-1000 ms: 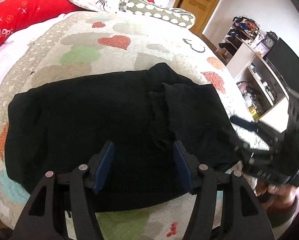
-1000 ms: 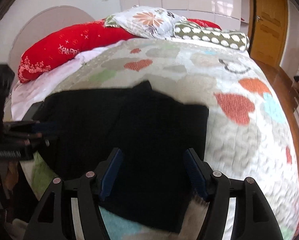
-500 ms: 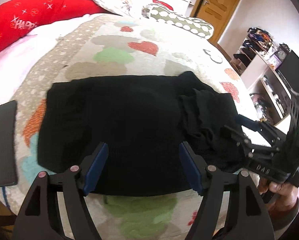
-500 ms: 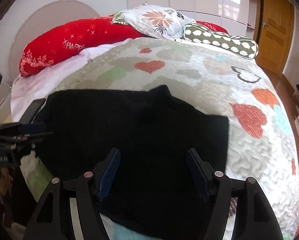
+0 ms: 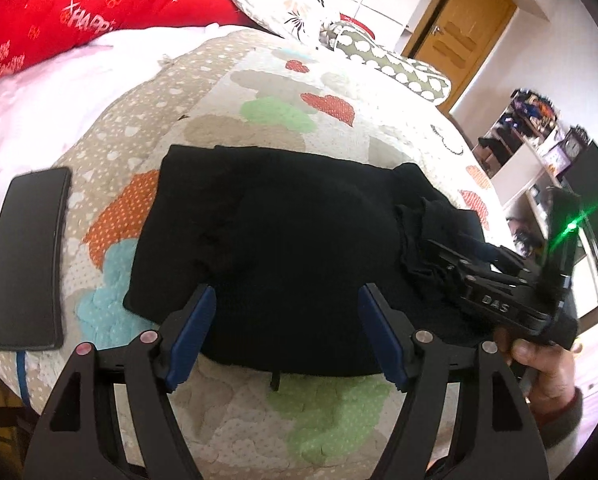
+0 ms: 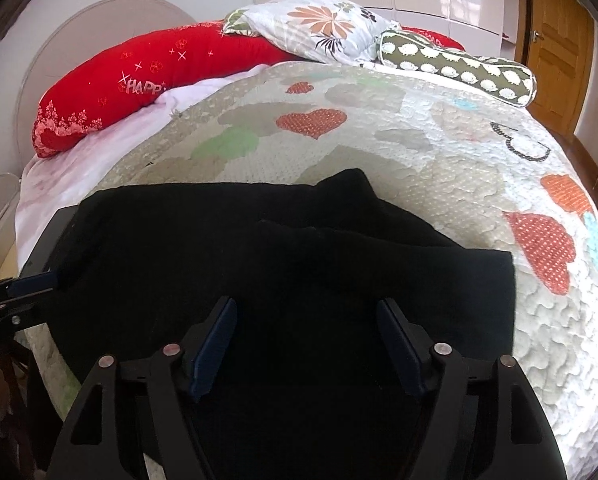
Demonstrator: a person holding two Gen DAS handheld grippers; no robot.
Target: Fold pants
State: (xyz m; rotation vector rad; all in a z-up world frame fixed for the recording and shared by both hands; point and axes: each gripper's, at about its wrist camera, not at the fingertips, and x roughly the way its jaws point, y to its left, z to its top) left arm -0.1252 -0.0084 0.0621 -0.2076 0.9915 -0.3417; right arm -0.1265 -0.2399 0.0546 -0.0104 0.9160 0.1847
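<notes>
Here the black pants (image 5: 283,240) lie on the quilt (image 5: 227,116) of the bed, already folded into a wide, roughly rectangular bundle, with a thicker, wrinkled layer of cloth at the right end as the left wrist camera sees it. The left gripper (image 5: 287,332) hangs over the near edge of the pants; its jaws stand wide apart and have just been opening, and nothing is caught between the blue pads (image 5: 191,332), only the cloth seen below them. The right gripper (image 6: 307,344) is over the other part of the pants (image 6: 283,280), also with its jaws wide and just opened a little more, and it grips nothing. In the left wrist view the right gripper (image 5: 495,276) appears at the right side, its tips just beside or on the wrinkled end of the pants, I cannot tell which, and a hand (image 5: 547,364) with a sleeve holds its handle; a green light shines on its body. A dark phone (image 5: 27,260) lies on the quilt to the left of the pants, near but apart from them. At the head of the bed there are a red pillow (image 6: 147,76), a flowered pillow (image 6: 319,28) and an olive bolster with white shapes (image 6: 459,68). A wooden door (image 6: 555,48) stands on the right.
</notes>
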